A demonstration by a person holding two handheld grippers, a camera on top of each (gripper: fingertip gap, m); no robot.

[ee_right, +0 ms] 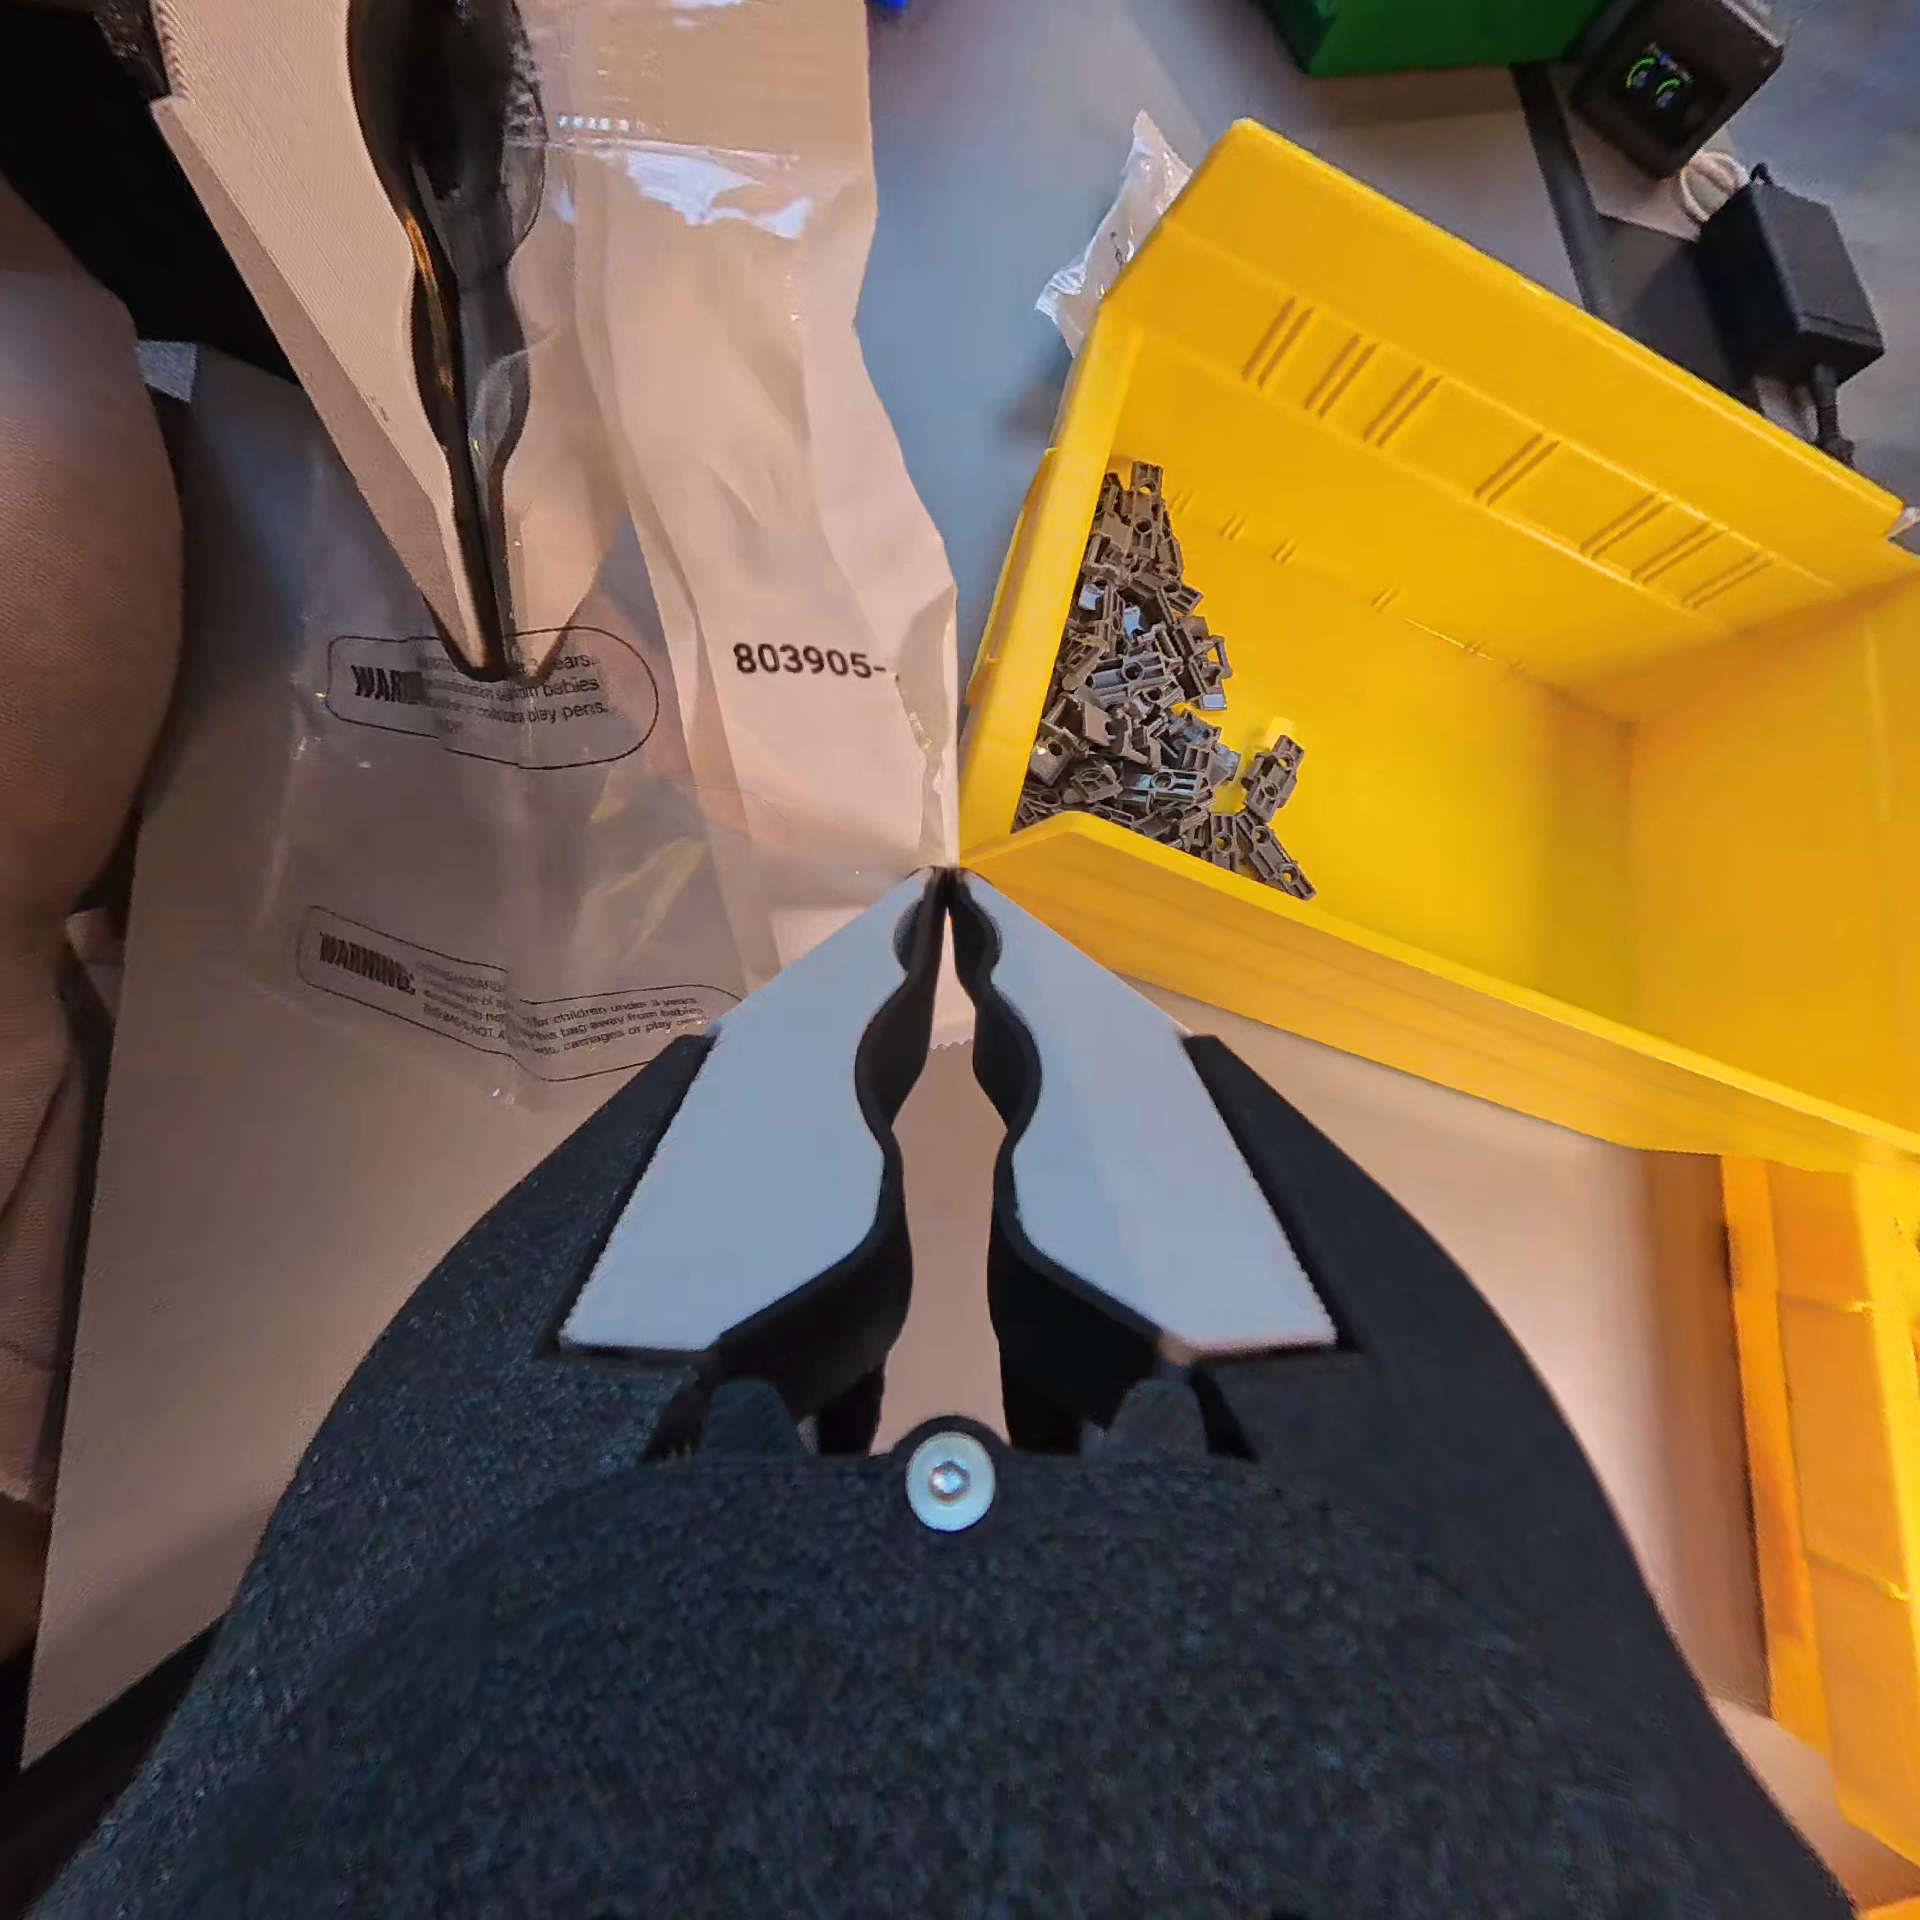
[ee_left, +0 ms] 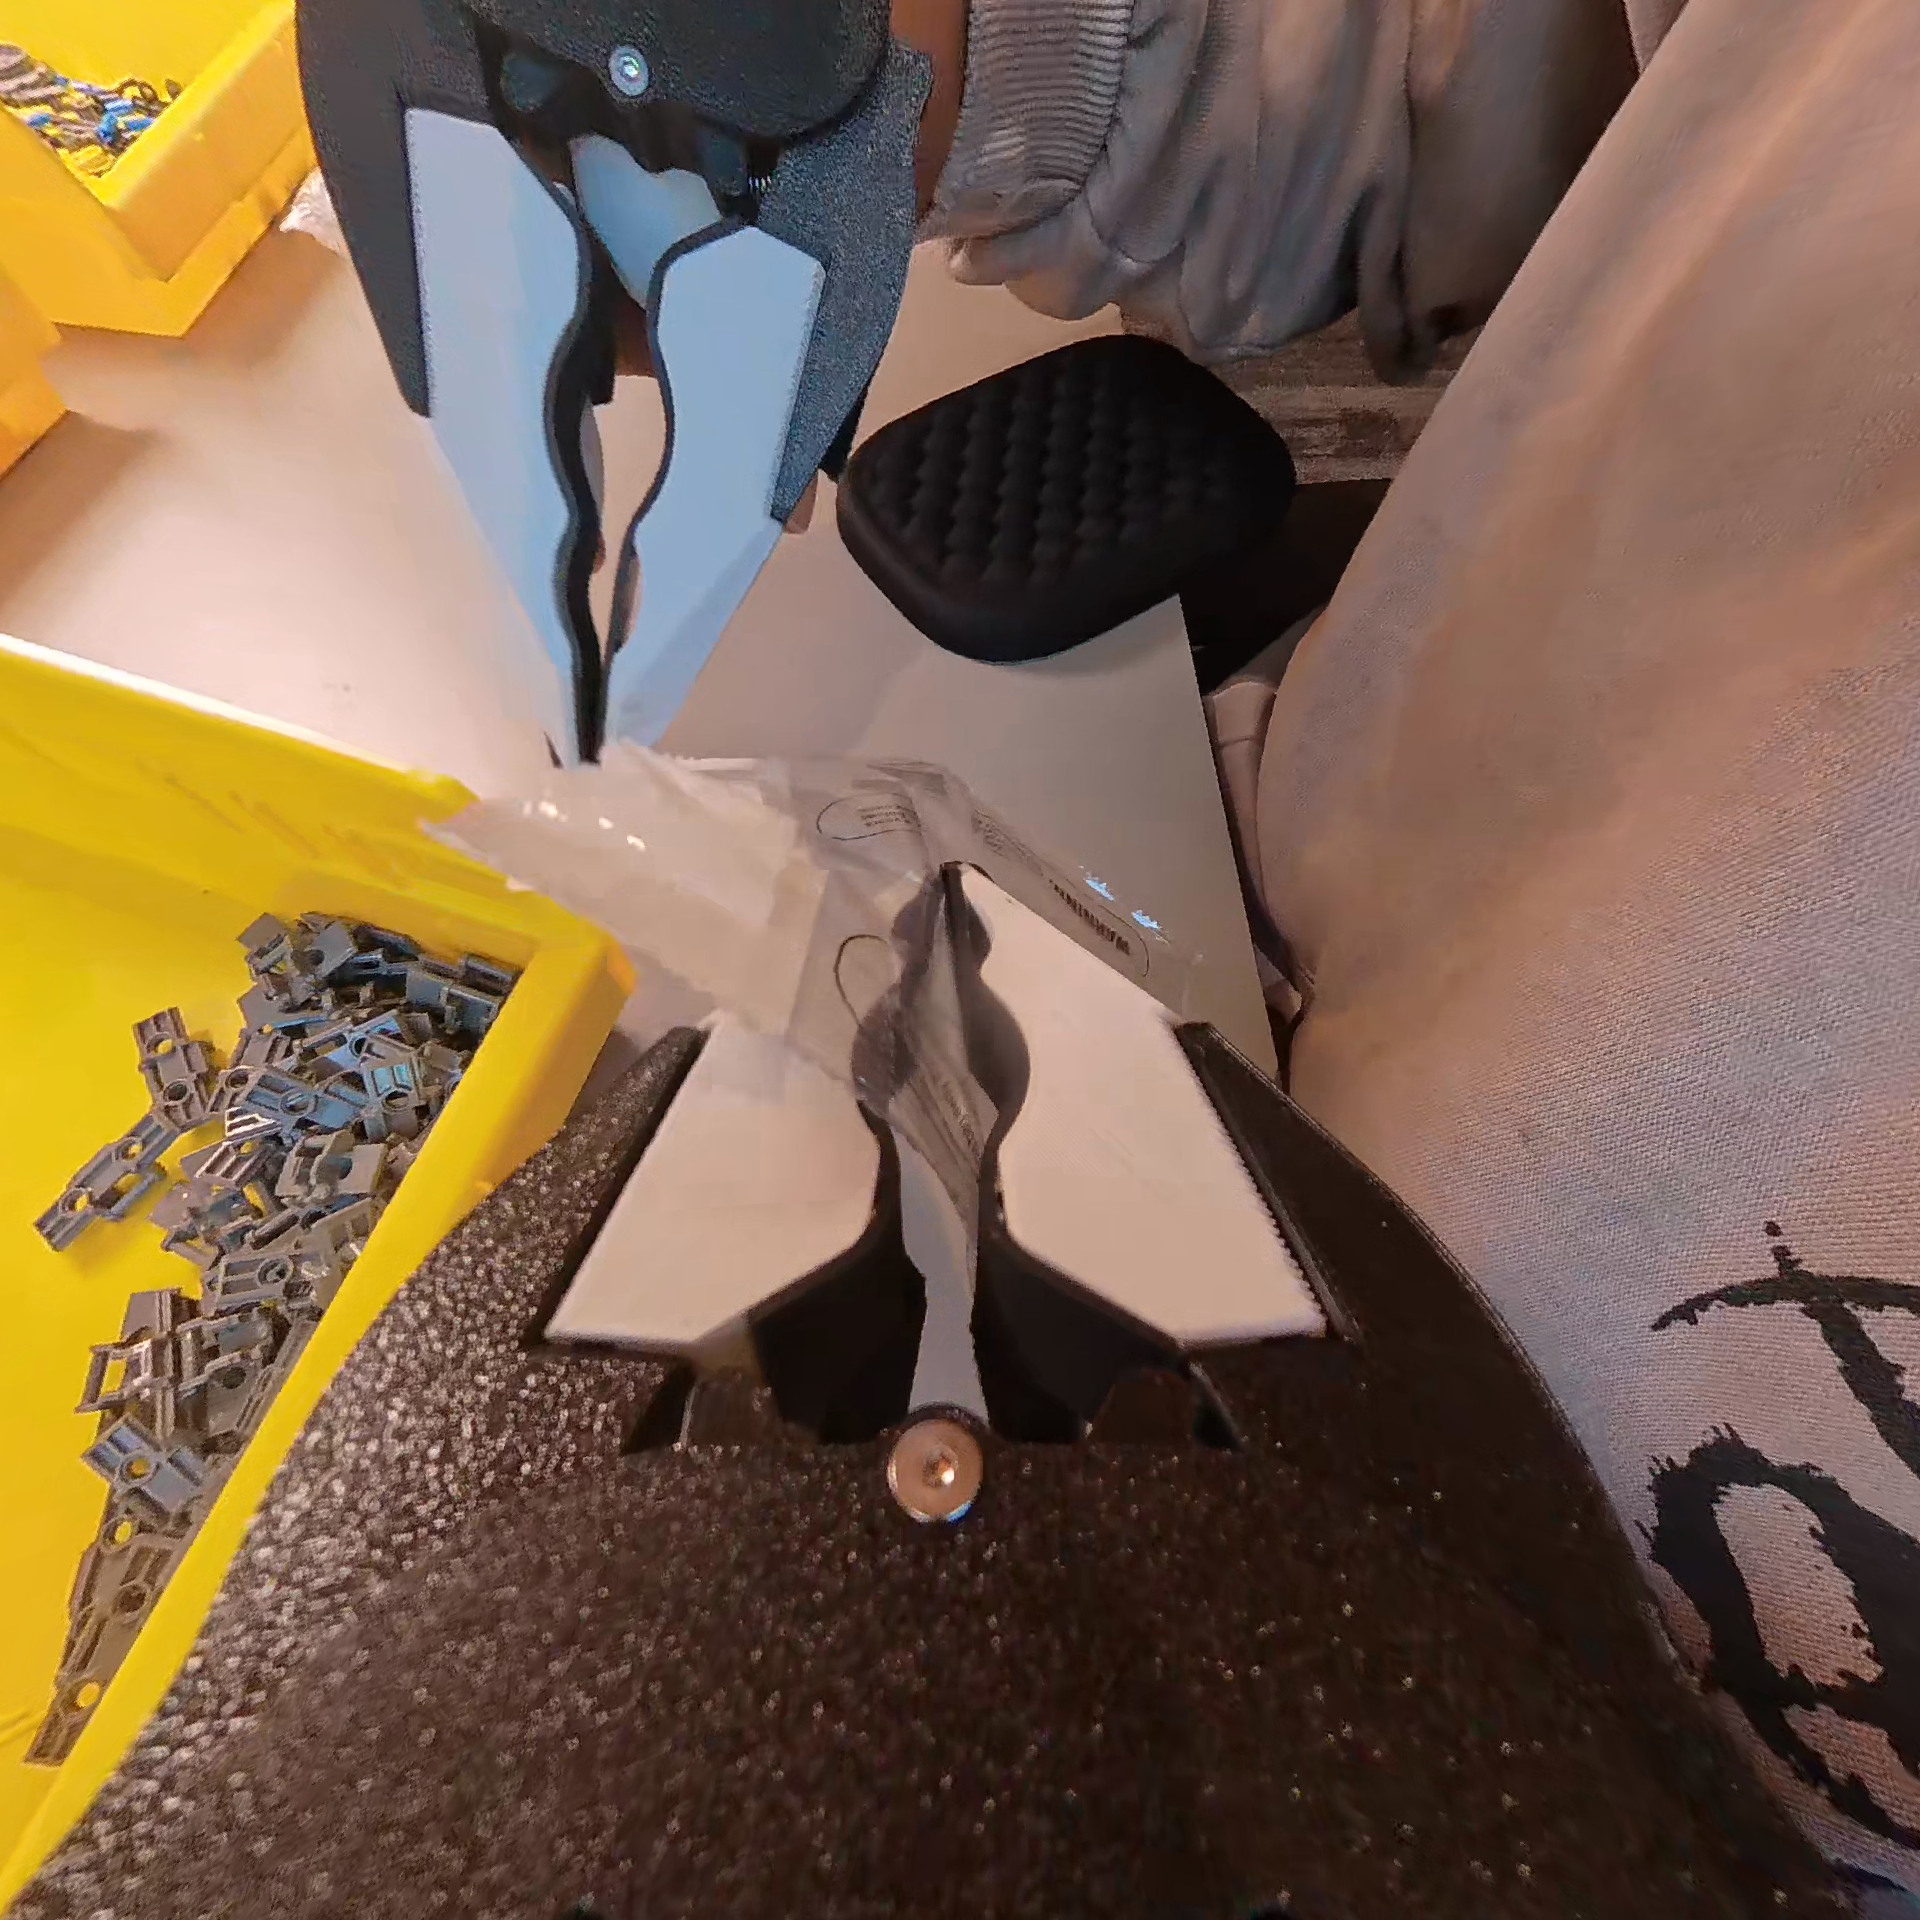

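Hiding gripper (ee_left: pixel 948 883) tips: clear bag (ee_left: pixel 727 862)

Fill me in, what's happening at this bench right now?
A person works two tools on one clear plastic bag. The left hand-held gripper and the right hand-held gripper are each shut on it, holding it beside the yellow bin. Small grey parts lie piled in that bin.

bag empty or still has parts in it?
Looks empty: the clear bag hangs flat between both shut grippers, nothing visible inside. Grey parts sit in the yellow bin.
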